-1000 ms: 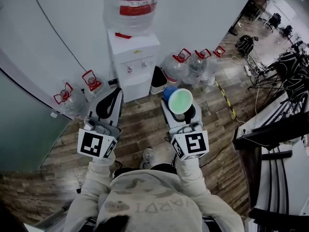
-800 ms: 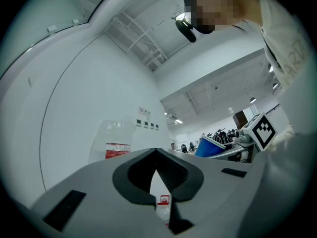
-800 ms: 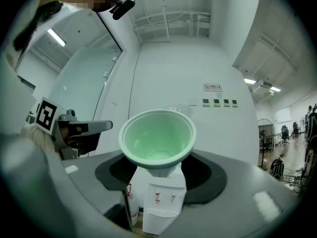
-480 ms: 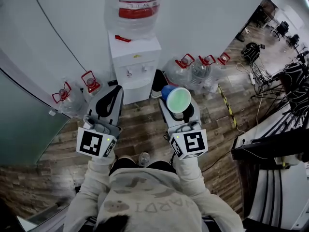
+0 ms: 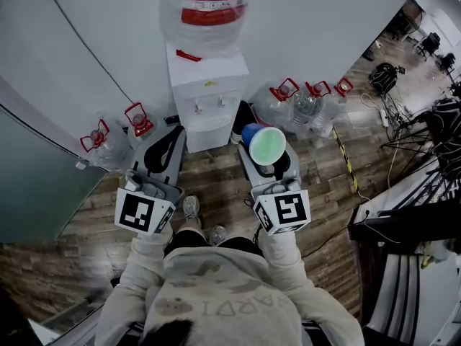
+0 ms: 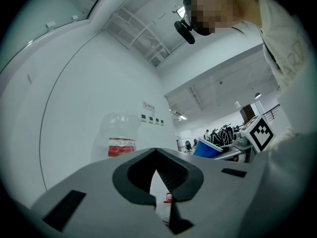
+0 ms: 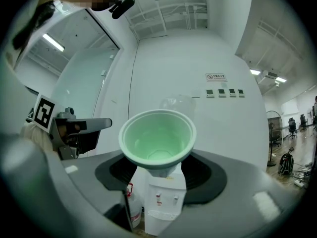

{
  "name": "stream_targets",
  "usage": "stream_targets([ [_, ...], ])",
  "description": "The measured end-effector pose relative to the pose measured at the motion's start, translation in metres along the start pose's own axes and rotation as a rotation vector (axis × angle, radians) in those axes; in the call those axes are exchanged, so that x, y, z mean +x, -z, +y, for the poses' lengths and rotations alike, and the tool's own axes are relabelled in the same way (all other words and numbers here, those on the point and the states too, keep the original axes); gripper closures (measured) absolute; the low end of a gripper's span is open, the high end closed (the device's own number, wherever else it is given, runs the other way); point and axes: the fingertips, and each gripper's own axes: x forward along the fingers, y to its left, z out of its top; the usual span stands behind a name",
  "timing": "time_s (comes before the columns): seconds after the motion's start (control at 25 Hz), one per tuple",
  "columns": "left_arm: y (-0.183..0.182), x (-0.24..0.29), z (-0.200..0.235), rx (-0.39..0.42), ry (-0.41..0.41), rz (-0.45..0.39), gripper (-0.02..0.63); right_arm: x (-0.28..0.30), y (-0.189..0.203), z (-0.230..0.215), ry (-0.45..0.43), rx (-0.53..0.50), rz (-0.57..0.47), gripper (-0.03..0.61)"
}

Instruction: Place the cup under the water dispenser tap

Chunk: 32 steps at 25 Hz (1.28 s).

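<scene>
The floor was of dark wooden planks. A white water dispenser stood against the pale wall, with a large bottle on top. Spare bottles stood on the floor at both sides of it. The right gripper was clamped on the cup, blue outside and green inside. It was held in the air before the dispenser, apart from the taps. The left gripper had its jaws together, with nothing between them. A strip of planks lay between the person's shoes and the dispenser. Dark stands and cables crowded the right edge.
</scene>
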Motion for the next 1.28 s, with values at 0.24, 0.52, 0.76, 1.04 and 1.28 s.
stream_targets([
  [0.24,0.008,0.026,0.033,-0.013,0.027,0.003,0.609,0.04,0.002,-0.007,0.018,-0.007,0.016,0.296],
  [0.52,0.018,0.056,0.072,-0.019,0.059,0.006,0.609,0.09,0.006,-0.015,0.042,0.004,0.028,0.296],
  [0.76,0.033,0.08,0.106,-0.031,0.096,0.013,0.609,0.128,0.019,-0.019,0.076,0.022,0.048,0.296],
  [1.04,0.053,0.105,0.134,-0.053,0.15,0.018,0.609,0.162,0.041,-0.026,0.129,0.026,0.089,0.296],
  [1.28,0.082,0.118,0.152,-0.068,0.189,0.043,0.609,0.188,0.072,-0.031,0.156,0.064,0.128,0.296],
])
